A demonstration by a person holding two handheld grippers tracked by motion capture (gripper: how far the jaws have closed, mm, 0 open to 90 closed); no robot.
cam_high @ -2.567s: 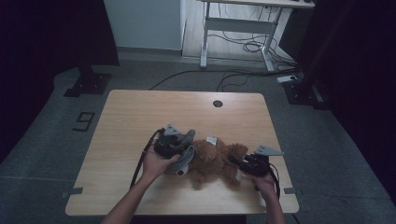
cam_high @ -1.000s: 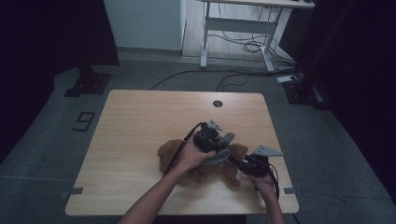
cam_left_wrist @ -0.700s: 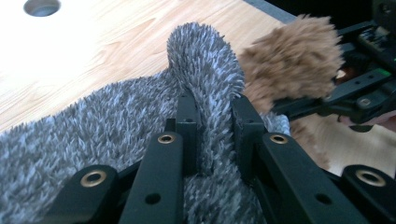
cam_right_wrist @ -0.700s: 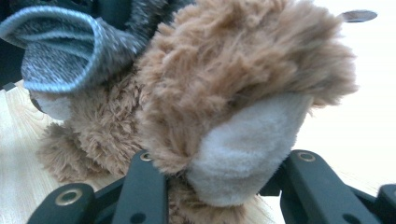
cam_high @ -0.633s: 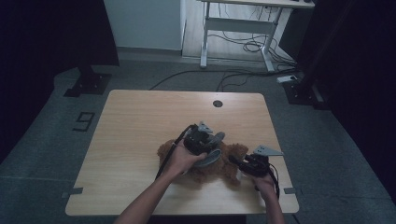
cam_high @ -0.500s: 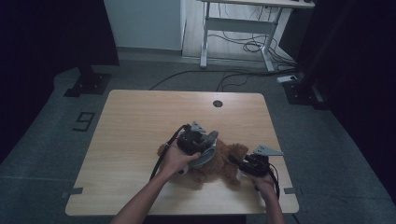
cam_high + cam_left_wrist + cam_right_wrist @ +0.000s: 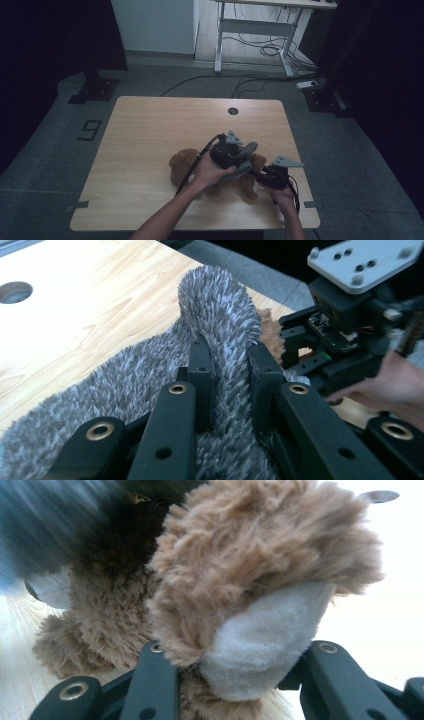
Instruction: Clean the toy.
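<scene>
A brown teddy bear (image 7: 182, 167) lies on the wooden table (image 7: 150, 125), head to the left. My left gripper (image 7: 235, 157) hovers over the bear's body, shut on a fold of fluffy grey cloth (image 7: 241, 171). In the left gripper view the grey cloth (image 7: 220, 325) bulges up between the pressed jaws of the left gripper (image 7: 227, 352), and the right gripper (image 7: 340, 325) shows beyond it. My right gripper (image 7: 265, 177) is at the bear's right end. Its own view shows the right gripper (image 7: 240, 665) shut on the bear's foot (image 7: 260, 635), which has a white sole.
A round cable hole (image 7: 233, 111) sits near the table's far edge. The table's front edge runs just below my right hand (image 7: 282, 200). A white desk frame (image 7: 255, 25) and loose cables (image 7: 260, 50) stand on the floor behind.
My left gripper, with the grey cloth, drifted left over the bear and has swung back right toward the right gripper. The right gripper and the foot it holds have stayed put.
</scene>
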